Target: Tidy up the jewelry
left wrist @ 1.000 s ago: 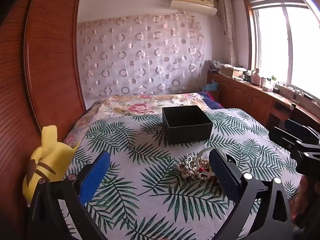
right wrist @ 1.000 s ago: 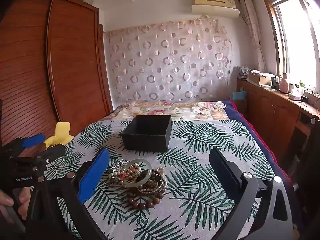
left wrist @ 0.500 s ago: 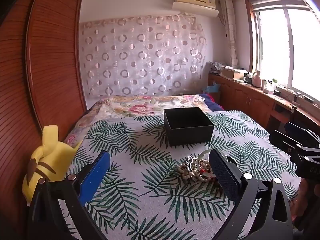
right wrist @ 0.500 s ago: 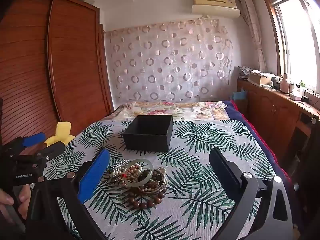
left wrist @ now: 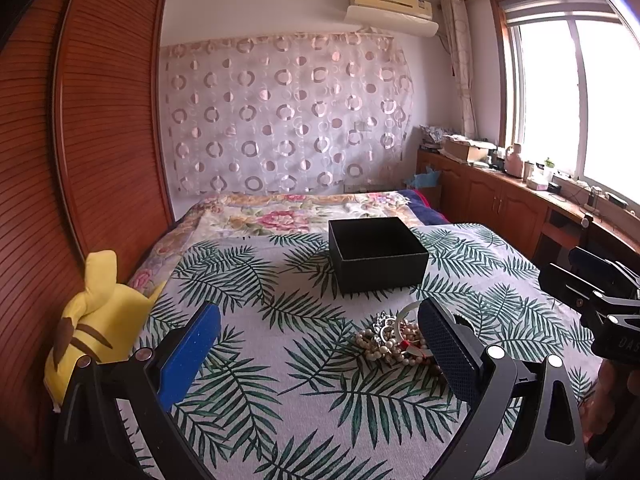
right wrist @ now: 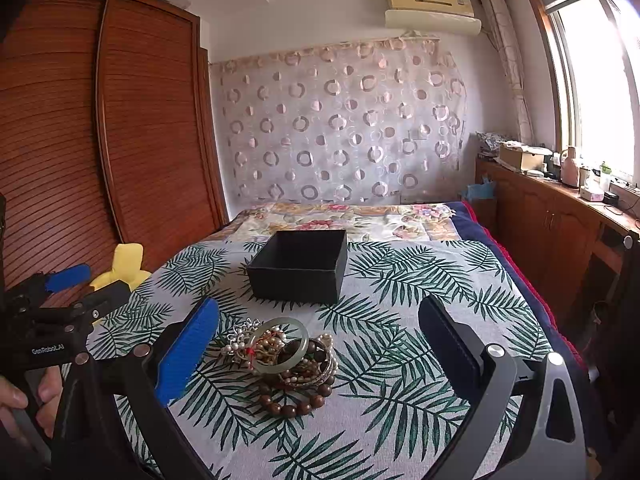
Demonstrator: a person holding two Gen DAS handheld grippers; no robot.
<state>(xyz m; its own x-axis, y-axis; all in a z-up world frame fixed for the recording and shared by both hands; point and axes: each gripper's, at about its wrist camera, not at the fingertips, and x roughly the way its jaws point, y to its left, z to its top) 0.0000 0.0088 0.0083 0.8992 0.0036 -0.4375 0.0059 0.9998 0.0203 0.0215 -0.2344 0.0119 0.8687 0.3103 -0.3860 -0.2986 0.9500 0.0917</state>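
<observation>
Little has shifted since a second ago: both views sit a touch higher, pile and box unmoved. Jewelry pile (right wrist: 286,356) lies mid-bed on the leaf-print spread (right wrist: 400,412), toward the near edge, just short of the open black box (right wrist: 298,266). Pale green bangle (right wrist: 280,346) rides on top: stiff, smooth, likely slippery and breakable; pinch across its rim. Wooden bead bracelet (right wrist: 294,400) at the near side is limp and light; expect strands to tangle and drag along. Your right gripper (right wrist: 316,344) stands wide, empty, framing the pile. Your left gripper (left wrist: 320,340) is wide too, empty, pile by its right finger. Yellow plush (left wrist: 90,320) at the left edge.
</observation>
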